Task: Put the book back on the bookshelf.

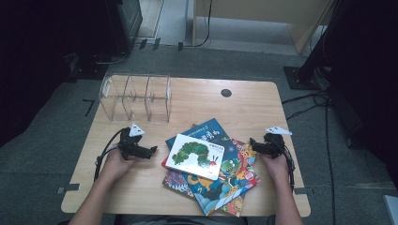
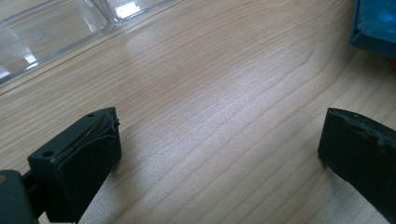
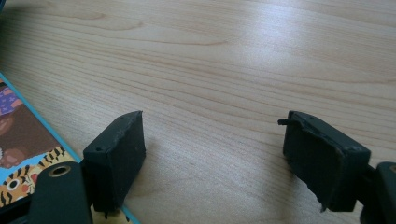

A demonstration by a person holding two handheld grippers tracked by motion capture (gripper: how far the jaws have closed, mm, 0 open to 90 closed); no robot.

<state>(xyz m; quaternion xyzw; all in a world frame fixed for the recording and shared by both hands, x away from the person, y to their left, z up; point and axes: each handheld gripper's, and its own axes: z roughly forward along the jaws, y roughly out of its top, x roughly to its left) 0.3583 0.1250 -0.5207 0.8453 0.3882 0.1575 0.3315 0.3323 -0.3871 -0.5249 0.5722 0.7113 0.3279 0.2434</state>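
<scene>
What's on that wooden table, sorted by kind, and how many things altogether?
Colourful picture books in the messy pile, the white caterpillar book on top: at least 4; more may be hidden
Clear plastic divided rack: 1
Black hand-held grippers, left and right: 2
Total: at least 7

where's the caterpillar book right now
In the high view the caterpillar book lies on top of the book pile at the table's near middle, between the left claw and right claw.
</scene>
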